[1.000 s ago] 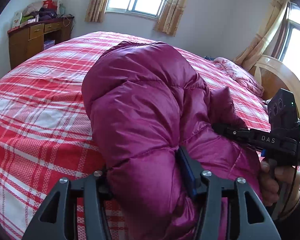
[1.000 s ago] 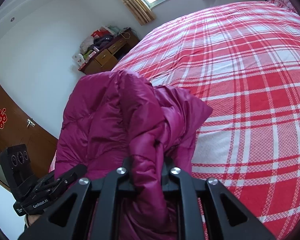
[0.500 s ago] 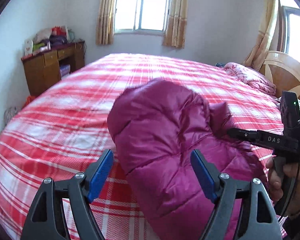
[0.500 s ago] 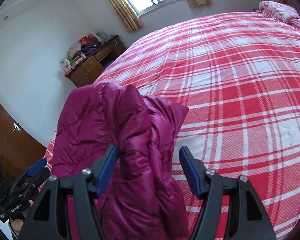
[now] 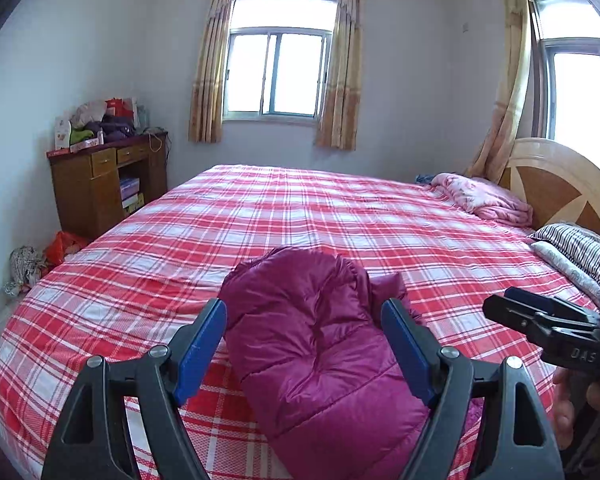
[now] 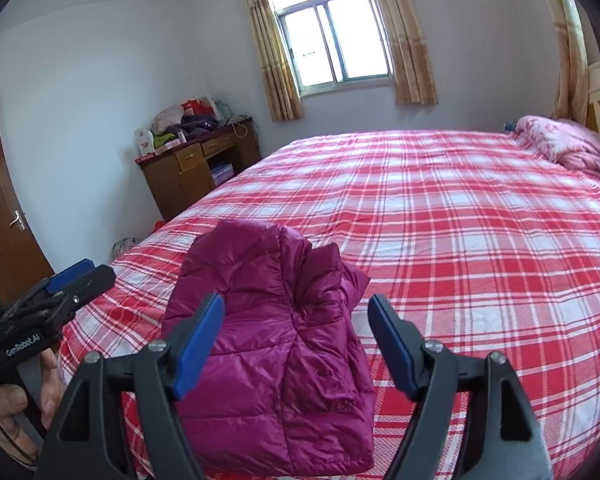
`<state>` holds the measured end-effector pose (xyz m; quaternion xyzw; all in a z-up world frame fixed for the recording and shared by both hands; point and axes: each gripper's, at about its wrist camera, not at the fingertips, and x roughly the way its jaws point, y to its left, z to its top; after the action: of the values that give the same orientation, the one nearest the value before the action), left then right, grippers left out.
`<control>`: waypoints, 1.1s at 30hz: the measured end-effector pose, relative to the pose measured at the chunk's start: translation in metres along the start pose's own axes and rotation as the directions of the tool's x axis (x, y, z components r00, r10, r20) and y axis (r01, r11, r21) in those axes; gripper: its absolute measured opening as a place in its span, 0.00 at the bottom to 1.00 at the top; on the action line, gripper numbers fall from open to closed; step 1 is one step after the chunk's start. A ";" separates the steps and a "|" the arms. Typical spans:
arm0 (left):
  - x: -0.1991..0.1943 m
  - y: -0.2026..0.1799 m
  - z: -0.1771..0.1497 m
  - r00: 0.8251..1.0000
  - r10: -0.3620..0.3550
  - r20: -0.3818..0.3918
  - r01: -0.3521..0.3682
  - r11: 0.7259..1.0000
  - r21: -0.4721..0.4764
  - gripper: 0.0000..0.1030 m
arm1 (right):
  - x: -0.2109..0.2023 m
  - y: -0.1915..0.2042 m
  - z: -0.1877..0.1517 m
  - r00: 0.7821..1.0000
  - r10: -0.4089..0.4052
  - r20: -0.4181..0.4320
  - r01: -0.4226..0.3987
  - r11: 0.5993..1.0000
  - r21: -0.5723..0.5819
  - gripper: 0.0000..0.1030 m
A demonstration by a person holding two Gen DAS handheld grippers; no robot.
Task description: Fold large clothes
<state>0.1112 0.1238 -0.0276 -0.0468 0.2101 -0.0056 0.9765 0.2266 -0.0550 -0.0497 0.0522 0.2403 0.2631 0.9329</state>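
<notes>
Red-and-white plaid bedding [image 5: 340, 216] spreads across a wide bed, and at its near edge lies the folded magenta quilted down jacket [image 5: 320, 352], a compact bundle with its right-hand layers rumpled and a flap sticking out toward the open plaid [image 6: 356, 280]. Just above it the left gripper [image 5: 304, 344] hangs with its blue-padded fingers [image 5: 202, 346] spread wide and holding nothing; the right gripper [image 6: 296, 344] hangs likewise, its fingers apart and clear of the cloth. Beyond the jacket the bedding runs bare toward the far edge. Further right, a crumpled pink blanket [image 5: 480, 196] and striped pillows [image 5: 572, 244] sit by the wooden headboard [image 5: 556, 176]. A cluttered brown wooden desk [image 5: 104, 176] stands by the far left wall, curtained windows [image 5: 276, 76] behind.
</notes>
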 end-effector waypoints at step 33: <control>-0.018 -0.012 0.003 0.999 -0.007 0.041 0.006 1.000 0.015 0.81 | -0.038 0.013 -0.002 0.997 -0.008 0.078 0.010 1.000 -0.020 0.88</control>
<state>0.0964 0.1124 -0.0162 -0.0405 0.1897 -0.0092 0.9810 0.1915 -0.0636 -0.0329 0.0519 0.2012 0.2590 0.9433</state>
